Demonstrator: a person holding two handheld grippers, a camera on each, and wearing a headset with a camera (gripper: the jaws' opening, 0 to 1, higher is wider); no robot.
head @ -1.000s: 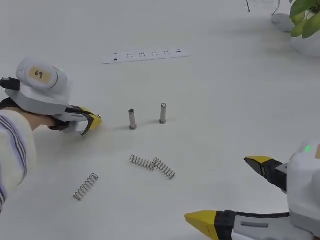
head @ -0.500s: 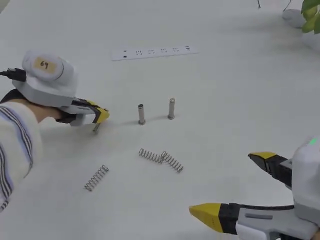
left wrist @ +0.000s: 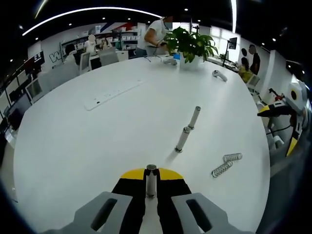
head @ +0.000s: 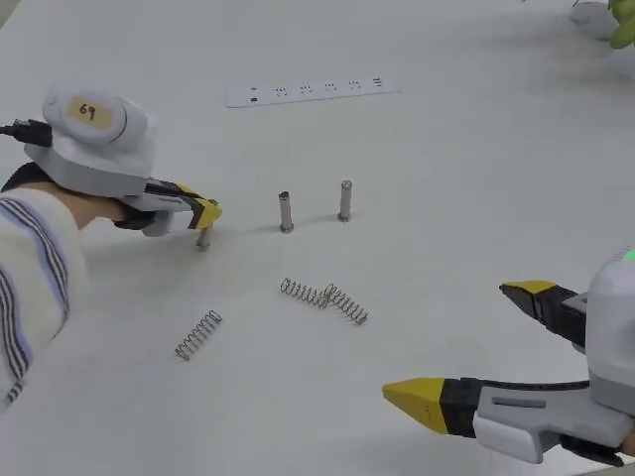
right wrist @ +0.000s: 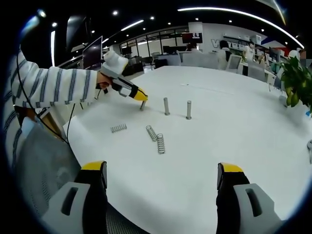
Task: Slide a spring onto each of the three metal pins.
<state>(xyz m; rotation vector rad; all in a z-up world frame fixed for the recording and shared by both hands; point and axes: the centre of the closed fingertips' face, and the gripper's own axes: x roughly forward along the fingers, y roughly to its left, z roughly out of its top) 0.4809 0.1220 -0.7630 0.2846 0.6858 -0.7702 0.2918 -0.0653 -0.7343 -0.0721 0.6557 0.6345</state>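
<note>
**Left jaws pinch one pin — springs lie loose**

The counter [head: 476,149] is big, white and smooth. The right gripper [head: 446,342] is chunky grey plastic with black arms and pointy yellow tips. Its jaws are spread wide apart and have nothing in them. The left gripper [head: 206,214] has the same yellow tips and a round white top — its jaws are squeezed tight on the first pin [head: 203,237]. That pin is a thin, shiny metal stick, and it stands up straight with its bottom at the counter. A long, flat white power strip [head: 313,91] lies farther back. The second pin [head: 286,212] and the third pin [head: 344,200] stand up by themselves in a row beside the first, all bare metal. Closer to the person lie three curly wire springs. The lone spring [head: 198,335] is off to the left in the head view. The second spring [head: 302,293] and the third spring [head: 348,305] lie with their ends touching.
</note>
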